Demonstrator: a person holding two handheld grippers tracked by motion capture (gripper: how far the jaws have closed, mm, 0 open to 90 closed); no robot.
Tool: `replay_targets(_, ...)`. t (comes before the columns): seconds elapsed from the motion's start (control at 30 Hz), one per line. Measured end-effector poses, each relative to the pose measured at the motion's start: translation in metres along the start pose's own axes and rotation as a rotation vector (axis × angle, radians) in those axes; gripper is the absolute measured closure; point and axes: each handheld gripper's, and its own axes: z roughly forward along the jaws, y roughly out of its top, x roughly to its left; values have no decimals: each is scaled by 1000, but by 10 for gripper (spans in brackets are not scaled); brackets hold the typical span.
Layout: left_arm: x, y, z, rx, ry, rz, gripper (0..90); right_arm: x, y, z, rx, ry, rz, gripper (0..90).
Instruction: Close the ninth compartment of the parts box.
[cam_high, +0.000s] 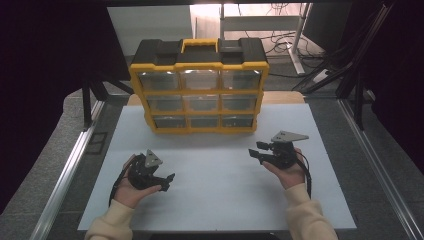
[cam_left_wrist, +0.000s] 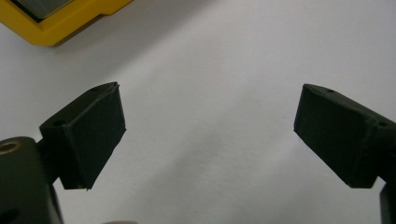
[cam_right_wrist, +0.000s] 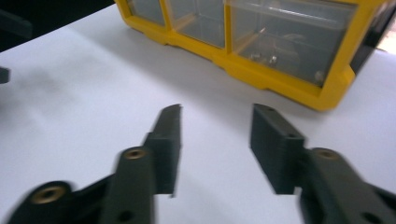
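On the white table top (cam_high: 215, 175), toward its far edge, stands a yellow-and-black drawer cabinet (cam_high: 199, 85), upright, front facing the person.

Item 1: drawer cabinet. Yellow frame, black top with a yellow carry handle (cam_high: 199, 44) at the centre. Nine clear drawers (cam_high: 202, 102) in three rows of three, all pushed in. In the right gripper view, the cabinet (cam_right_wrist: 261, 42) fills the upper part, and small pale and metallic bits lie in the nearest drawer (cam_right_wrist: 292, 39); what they are cannot be told. In the left gripper view, one yellow corner of the cabinet (cam_left_wrist: 60, 21) shows at top left.

Item 2: left gripper (cam_high: 167, 181). Held in the left hand (cam_high: 131, 187) at the near left of the table top, well apart from the cabinet. Jaws stand wide apart, with nothing between them; bare white surface (cam_left_wrist: 210, 93) shows in the gap.

Item 3: right gripper (cam_high: 256, 150). Held in the right hand (cam_high: 287, 172) at the near right of the table top, pointing left and toward the cabinet, near its lower right corner but not touching it. Jaws stand partly apart, with nothing between them. Grey three-cornered plate (cam_high: 289, 136) on top.

Item 4: both sleeves (cam_high: 307, 215), pale cream, entering from the near edge.
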Motion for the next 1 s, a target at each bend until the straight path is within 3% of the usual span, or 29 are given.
replay_targets(0.23,2,-2,0,-3,2,-8,92,-2,-20,-29,-23,13,24,375)
replay_targets(0.43,3,-3,0,-6,-1,-16,92,-3,-33,-44,-19,2,17,325)
replay_targets(1.0,4,-4,-4,-22,11,-19,91,-2,-39,-39,13,-19,-12,293)
